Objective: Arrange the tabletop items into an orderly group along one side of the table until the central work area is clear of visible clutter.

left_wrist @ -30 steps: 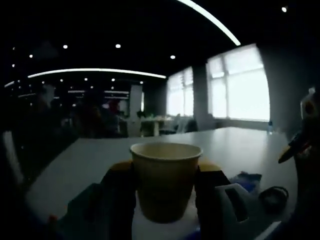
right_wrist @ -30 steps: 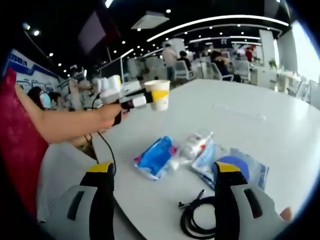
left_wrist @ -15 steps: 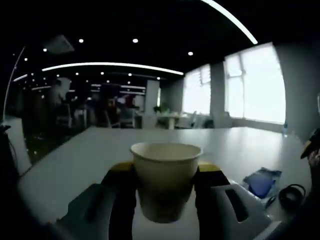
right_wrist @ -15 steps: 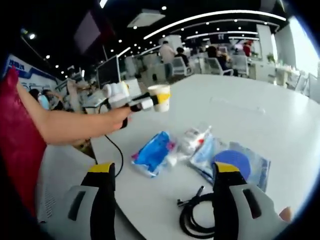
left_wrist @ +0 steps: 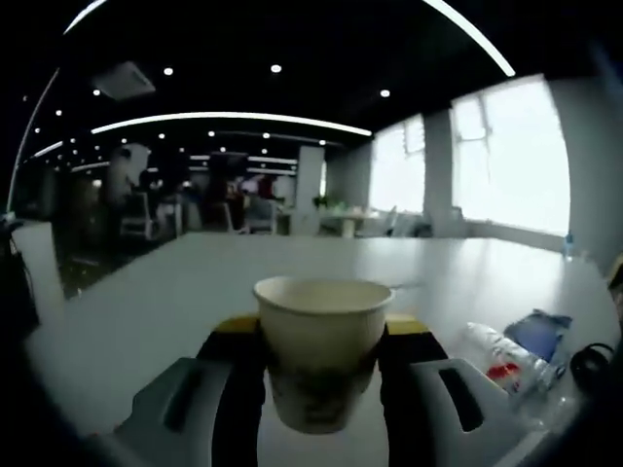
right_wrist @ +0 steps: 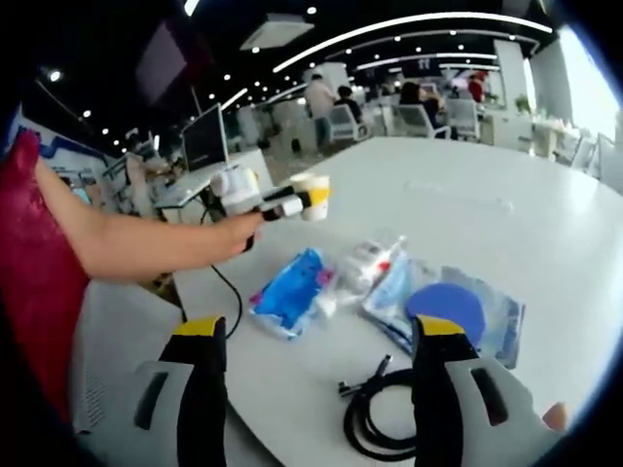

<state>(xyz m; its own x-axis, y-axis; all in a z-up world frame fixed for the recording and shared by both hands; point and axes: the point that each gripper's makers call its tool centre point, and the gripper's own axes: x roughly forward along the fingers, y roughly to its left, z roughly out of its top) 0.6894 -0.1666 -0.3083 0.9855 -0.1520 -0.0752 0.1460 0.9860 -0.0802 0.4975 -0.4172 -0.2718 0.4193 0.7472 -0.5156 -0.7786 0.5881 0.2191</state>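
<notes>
Paper cup [left_wrist: 322, 345] gripped (above table [left_wrist: 175, 302]) by left claw [left_wrist: 321, 389].

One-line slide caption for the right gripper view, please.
Left gripper carries a paper cup above the table; blue packets and black cable lie between the right gripper's open jaws.

right gripper [right_wrist: 317, 389]: grey body, black jaws, yellow tips | garment [right_wrist: 29, 263]: red

Beyond the fingers, an open office stretches back under a dark ceiling with curved light strips [left_wrist: 234, 119] and small spotlights. Bright windows [left_wrist: 511, 161] stand ahead and to the right of the fingers. Far past the worktop, seated people [right_wrist: 326, 102] and office chairs [right_wrist: 421, 119] crowd distant desks, and a dark monitor [right_wrist: 204, 138] stands off to the left.
</notes>
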